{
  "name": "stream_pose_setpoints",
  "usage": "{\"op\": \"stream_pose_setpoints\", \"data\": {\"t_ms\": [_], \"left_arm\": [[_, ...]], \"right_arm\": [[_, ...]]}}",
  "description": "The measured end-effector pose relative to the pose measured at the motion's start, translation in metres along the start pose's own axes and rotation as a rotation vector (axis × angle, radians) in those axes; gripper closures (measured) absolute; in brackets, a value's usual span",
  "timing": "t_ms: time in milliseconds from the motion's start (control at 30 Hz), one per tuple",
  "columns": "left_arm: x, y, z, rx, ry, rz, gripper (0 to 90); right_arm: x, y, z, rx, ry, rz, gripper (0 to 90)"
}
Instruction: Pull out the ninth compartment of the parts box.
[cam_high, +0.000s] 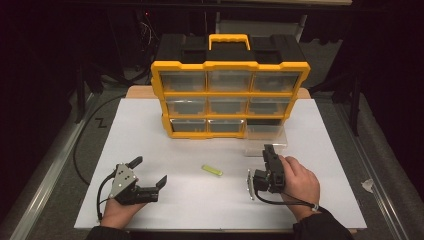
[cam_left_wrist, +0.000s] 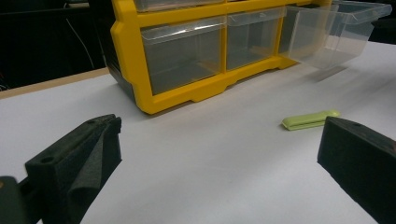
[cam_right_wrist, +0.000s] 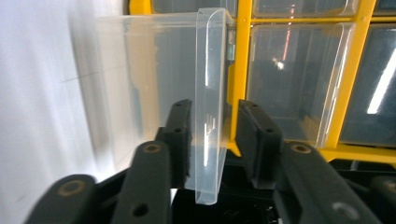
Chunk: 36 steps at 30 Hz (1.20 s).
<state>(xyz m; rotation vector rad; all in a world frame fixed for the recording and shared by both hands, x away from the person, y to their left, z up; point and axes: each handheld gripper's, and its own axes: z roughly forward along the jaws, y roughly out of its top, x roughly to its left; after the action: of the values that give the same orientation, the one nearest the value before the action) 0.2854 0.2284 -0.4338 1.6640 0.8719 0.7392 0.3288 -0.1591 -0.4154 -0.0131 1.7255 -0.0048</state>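
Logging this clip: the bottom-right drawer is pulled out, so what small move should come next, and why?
Probably draw the right gripper back off the drawer lip: its jaws stand apart around it, the drawer is out, and the green piece lies loose on the table near the open left gripper.

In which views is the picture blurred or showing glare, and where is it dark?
Right gripper view: the white table is smeared, and light streaks glare on the clear drawers. Left gripper view: the near jaws are soft. High view: dark all around the lit table.
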Motion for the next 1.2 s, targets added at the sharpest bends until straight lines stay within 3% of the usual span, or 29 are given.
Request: {"op": "stream_pose_setpoints", "data": {"t_ms": [200, 733, 767, 933, 1200], "left_arm": [[-0.001, 0.000, -0.001, -0.004, -0.001, 0.002, 0.2], [-0.002, 0.000, -0.001, -0.004, -0.006, 0.005, 0.2], [-0.002, 0.000, 0.000, -0.005, -0.007, 0.006, 0.2], [-0.002, 0.000, 0.001, -0.003, -0.005, 0.010, 0.1], [-0.005, -0.001, 0.001, 0.003, 0.007, 0.016, 0.1]], "right_arm": [[0.012, 0.001, -0.007, 0.002, 0.059, 0.018, 54.2], [0.040, -0.003, -0.015, -0.007, 0.117, 0.045, 49.3], [0.040, -0.005, -0.018, -0.006, 0.141, 0.064, 48.3], [0.036, -0.007, -0.023, -0.034, 0.127, 0.060, 43.7], [0.036, -0.012, -0.024, -0.030, 0.168, 0.096, 30.1]]}}
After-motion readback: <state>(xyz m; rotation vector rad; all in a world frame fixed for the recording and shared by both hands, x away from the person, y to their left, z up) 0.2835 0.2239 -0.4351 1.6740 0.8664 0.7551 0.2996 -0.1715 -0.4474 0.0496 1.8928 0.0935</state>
